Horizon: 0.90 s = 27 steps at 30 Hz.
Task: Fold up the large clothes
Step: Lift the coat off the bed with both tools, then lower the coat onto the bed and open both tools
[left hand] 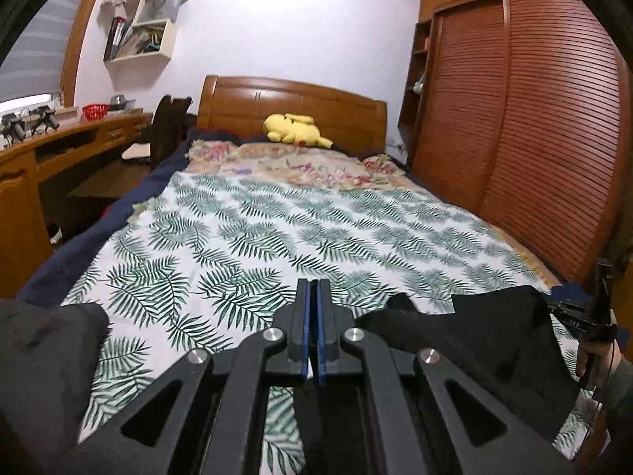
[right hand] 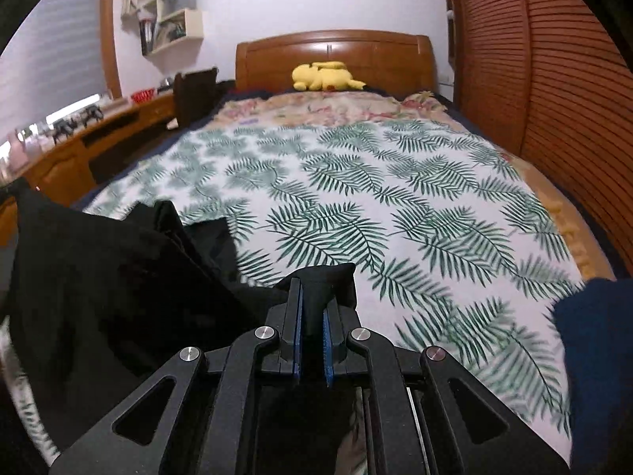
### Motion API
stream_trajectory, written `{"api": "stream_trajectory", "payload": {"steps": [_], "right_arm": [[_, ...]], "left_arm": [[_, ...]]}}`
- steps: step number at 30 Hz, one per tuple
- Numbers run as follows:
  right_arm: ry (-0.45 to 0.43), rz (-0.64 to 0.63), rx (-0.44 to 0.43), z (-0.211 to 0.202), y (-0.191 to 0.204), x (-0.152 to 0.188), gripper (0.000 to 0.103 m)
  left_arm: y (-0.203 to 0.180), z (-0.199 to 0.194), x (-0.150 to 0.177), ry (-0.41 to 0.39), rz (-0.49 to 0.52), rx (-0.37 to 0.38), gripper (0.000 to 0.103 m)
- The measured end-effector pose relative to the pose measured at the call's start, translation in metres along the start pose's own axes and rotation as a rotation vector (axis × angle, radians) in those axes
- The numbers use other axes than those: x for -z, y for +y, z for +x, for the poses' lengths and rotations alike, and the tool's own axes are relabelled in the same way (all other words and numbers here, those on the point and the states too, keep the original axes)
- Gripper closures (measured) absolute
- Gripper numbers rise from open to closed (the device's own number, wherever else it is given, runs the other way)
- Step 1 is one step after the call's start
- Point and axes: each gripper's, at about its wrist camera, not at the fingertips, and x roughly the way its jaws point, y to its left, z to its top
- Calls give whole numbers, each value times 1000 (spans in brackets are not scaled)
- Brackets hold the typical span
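A black garment (left hand: 474, 340) hangs low over the near end of the bed between my two grippers. In the left wrist view my left gripper (left hand: 313, 283) is shut. The cloth runs in against its right finger, and none shows past the tips. A hand holds my right gripper (left hand: 589, 316) at the far right edge of that view, at the garment's other end. In the right wrist view my right gripper (right hand: 312, 281) is shut on a thick black fold. The rest of the garment (right hand: 118, 277) spreads to the left and rises to a peak at the frame's edge.
The bed carries a white sheet with green leaves (left hand: 277, 217) and a floral blanket further back. A yellow plush toy (left hand: 294, 128) lies by the wooden headboard. A slatted wardrobe (left hand: 534, 118) lines the right side, a wooden desk (left hand: 59, 146) the left. Dark blue cloth (right hand: 593, 336) sits at the near right.
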Motion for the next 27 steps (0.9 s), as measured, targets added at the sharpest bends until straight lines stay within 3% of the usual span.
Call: {"api": "stream_trajectory", "payload": {"steps": [10, 20, 27], "right_arm": [[7, 1, 32, 63, -1, -47, 97], [86, -7, 56, 91, 4, -36, 93], [69, -22, 64, 84, 6, -39, 89]], "left_arm": [[17, 49, -3, 29, -20, -68, 103], [5, 56, 5, 66, 43, -116, 103], [3, 54, 7, 73, 49, -121, 102]]}}
